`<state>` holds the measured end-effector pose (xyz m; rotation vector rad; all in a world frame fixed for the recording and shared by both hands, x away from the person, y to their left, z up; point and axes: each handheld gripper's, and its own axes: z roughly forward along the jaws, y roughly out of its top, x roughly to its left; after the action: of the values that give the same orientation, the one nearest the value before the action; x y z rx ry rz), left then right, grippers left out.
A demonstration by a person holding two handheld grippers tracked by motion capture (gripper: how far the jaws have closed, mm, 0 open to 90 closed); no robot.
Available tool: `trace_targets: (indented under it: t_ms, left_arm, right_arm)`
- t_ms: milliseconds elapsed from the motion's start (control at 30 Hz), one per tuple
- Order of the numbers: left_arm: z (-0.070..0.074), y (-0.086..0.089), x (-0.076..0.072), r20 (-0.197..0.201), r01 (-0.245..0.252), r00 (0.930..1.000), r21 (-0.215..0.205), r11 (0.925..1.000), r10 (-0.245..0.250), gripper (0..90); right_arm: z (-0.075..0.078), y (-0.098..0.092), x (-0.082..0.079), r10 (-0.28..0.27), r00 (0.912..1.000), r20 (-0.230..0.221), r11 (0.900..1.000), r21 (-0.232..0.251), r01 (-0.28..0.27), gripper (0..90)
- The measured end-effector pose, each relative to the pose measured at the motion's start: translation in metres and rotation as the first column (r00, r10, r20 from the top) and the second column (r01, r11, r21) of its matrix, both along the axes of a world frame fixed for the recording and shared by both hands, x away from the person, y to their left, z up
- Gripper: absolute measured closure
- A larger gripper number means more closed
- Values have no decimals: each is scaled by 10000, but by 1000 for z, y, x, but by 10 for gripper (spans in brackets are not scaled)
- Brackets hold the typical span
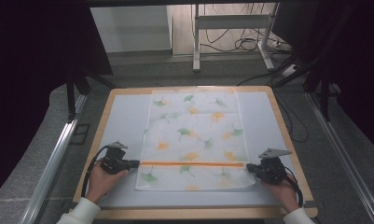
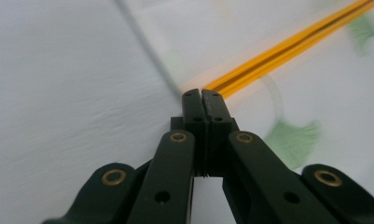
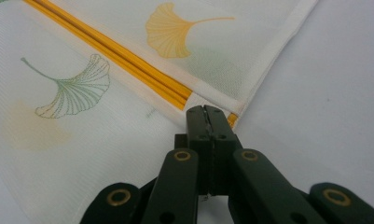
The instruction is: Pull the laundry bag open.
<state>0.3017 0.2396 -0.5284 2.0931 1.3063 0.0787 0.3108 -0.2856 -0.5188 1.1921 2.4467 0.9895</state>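
a white mesh laundry bag (image 1: 194, 135) printed with green and orange ginkgo leaves lies flat on the pale mat (image 1: 124, 126) of the wooden table (image 1: 107, 107), its orange zipper (image 1: 194, 164) running across near the person's edge. the left gripper (image 1: 137, 163) sits at the zipper's left end with its jaws pressed together, tips right at the bag's edge. the right gripper (image 1: 248, 166) is likewise closed at the zipper's right end, at the bag's right edge; whether either pinches fabric cannot be told.

Bright even tabletop light, dark surroundings, left gripper view blurred
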Motion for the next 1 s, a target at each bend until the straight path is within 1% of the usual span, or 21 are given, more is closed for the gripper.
trace_targets:
  t_ms: [67, 100, 167, 200, 400, 433, 500, 533, 567, 600, 633, 667, 733, 800, 833, 867, 900, 933, 967, 1000]
  left_arm:
    - [-4, 7, 0, -239, -27, 9997, -583, 9983, 14, 900]
    - [-5, 6, -1, -264, -41, 9996, -601, 9982, 26, 900]
    - [-6, 5, -2, -264, -23, 9997, -543, 9985, 9, 900]
    - [-5, 4, -2, -188, 3, 9998, -464, 9989, -11, 900]
    - [-5, 4, -3, -68, 7, 10000, -436, 9990, -10, 900]
    - [-4, 3, -3, 103, 2, 9999, -410, 9992, 2, 897]
    - [-1, 2, -5, 374, 4, 9993, -213, 9998, 4, 887]
    - [-1, 2, -5, 374, 4, 9993, -213, 9998, 4, 877]
    - [2, 2, -8, 719, 34, 9974, -102, 9999, -26, 863]
    - [2, 2, -8, 719, 34, 9974, -102, 9999, -26, 851]
    - [6, 3, -10, 991, -19, 9951, -117, 9999, 31, 835]
    - [8, 4, -12, 1139, -69, 9935, -129, 9999, 84, 812]
    - [13, 6, -15, 1431, -163, 9895, -286, 9995, 203, 766]
    - [18, 5, -19, 1778, -280, 9835, -383, 9989, 344, 727]
    - [18, 5, -19, 1778, -280, 9835, -383, 9989, 344, 711]
    - [23, 4, -22, 2265, -453, 9727, -328, 9984, 516, 687]
    - [25, 2, -23, 2464, -523, 9674, -281, 9982, 576, 658]
    - [27, 0, -23, 2587, -513, 9642, -316, 9982, 577, 635]
    - [28, -3, -24, 2645, -462, 9629, -346, 9983, 537, 632]
    - [29, -6, -24, 2709, -389, 9615, -344, 9987, 468, 625]
  right_arm:
    - [0, 0, 0, 10, 10000, 2, 10000, -2, -10, 896]
    - [0, 0, 0, 8, 10000, 3, 10000, 2, -8, 896]
    - [0, 0, 0, 7, 10000, 5, 10000, -4, -7, 897]
    - [0, 0, 0, 2, 10000, 7, 10000, -1, -2, 896]
    - [0, 0, 0, -12, 10000, 22, 10000, 24, 11, 896]
    - [0, 0, 0, -7, 10000, 29, 10000, 54, 7, 896]
    - [-1, -1, 0, 8, 10000, 50, 10000, 66, -8, 896]
    - [-1, -1, 0, 8, 10000, 50, 10000, 66, -8, 896]
    - [-1, 0, -1, 1, 10000, 87, 10000, 78, -2, 895]
    - [-1, 0, -1, 1, 10000, 87, 10000, 78, -2, 895]
    - [-1, 0, -1, 32, 9998, 174, 10000, 16, -33, 895]
    - [-1, 0, -2, 34, 9998, 208, 10000, 1, -34, 895]
    - [-1, 0, -3, 18, 9997, 257, 10000, -40, -17, 894]
    - [0, 1, -4, 38, 9995, 307, 10000, -84, -35, 893]
    - [0, 1, -4, 38, 9995, 307, 10000, -84, -35, 893]
    - [0, 1, -6, 79, 9994, 335, 9999, -127, -75, 891]
    - [1, 1, -7, 119, 9993, 356, 9998, -143, -114, 880]
    - [2, 1, -8, 168, 9990, 404, 9998, -78, -165, 827]
    - [4, 1, -9, 204, 9985, 515, 9998, -27, -203, 805]
    - [6, 2, -11, 214, 9979, 615, 9998, 16, -215, 805]
